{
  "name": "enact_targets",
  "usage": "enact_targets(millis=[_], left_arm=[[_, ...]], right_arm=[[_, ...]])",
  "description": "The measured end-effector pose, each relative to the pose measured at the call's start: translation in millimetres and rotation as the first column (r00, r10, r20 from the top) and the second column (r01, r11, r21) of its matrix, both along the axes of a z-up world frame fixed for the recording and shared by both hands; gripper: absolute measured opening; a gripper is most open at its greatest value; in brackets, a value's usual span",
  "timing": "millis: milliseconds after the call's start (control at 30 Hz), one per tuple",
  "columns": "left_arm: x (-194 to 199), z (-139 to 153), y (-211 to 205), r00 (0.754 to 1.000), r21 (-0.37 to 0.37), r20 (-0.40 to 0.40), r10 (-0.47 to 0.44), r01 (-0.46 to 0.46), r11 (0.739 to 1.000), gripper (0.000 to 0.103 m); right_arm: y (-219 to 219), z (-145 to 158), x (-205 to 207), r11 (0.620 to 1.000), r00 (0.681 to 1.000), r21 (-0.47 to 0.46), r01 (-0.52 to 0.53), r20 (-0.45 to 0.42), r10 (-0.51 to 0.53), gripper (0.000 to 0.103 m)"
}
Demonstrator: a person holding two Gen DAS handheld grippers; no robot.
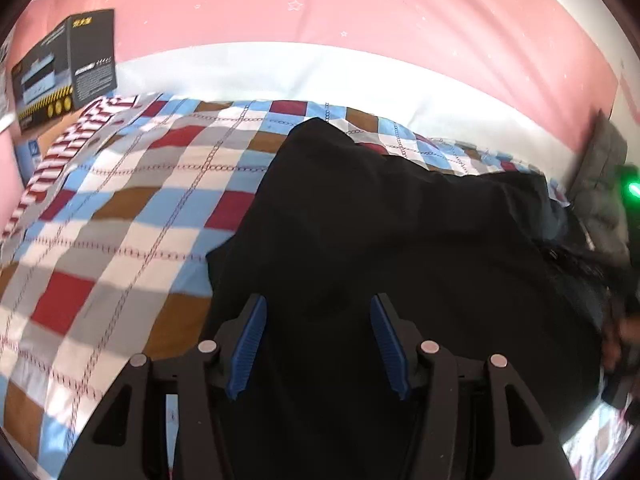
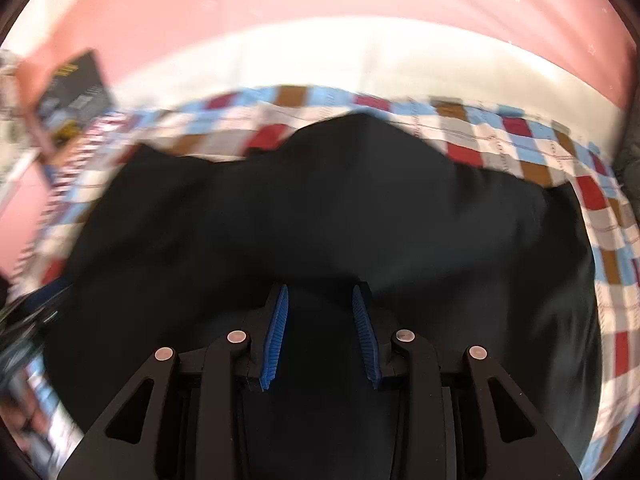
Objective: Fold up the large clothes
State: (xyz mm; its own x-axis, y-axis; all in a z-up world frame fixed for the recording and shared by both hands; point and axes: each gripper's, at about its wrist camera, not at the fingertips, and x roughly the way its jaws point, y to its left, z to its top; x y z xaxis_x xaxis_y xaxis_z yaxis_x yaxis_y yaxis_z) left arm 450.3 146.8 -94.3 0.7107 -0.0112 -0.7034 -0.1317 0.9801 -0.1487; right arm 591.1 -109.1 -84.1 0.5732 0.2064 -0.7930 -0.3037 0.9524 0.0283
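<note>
A large black garment (image 1: 400, 220) lies spread over a checked bedspread (image 1: 140, 200). My left gripper (image 1: 318, 300) hovers over the garment's left part, near its edge, its blue pads (image 1: 248, 344) wide apart and gripping nothing. In the right wrist view the same garment (image 2: 280, 208) fills the middle, and this view is blurred by motion. My right gripper (image 2: 320, 290) sits low on the cloth with its pads (image 2: 276, 332) fairly close together. Dark cloth fills the gap, and whether the pads press on it is not clear.
A dark printed box (image 1: 68, 64) stands at the bed's far left corner. A pink wall (image 1: 320, 8) with a white band below it runs along the far side. Something grey and padded (image 1: 600, 168) sits at the right edge, beside a green light (image 1: 632, 190).
</note>
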Motion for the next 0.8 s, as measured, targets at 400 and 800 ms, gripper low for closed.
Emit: enact_targets(millis=[400, 800], left_arm=[[24.3, 4.5, 6.9, 1.000, -0.043, -0.022, -0.008, 0.007, 0.999, 0.056], [-22.3, -12.7, -21.6, 0.999, -0.081, 0.014, -0.039, 0.040, 0.996, 0.057]], right_arm=[[-50.3, 7.7, -0.7, 0.989, 0.994, 0.105, 0.100, 0.020, -0.103, 0.037], [-208.5, -33.2, -65.6, 0.939, 0.935, 0.038, 0.342, 0.088, -0.344, 0.044]])
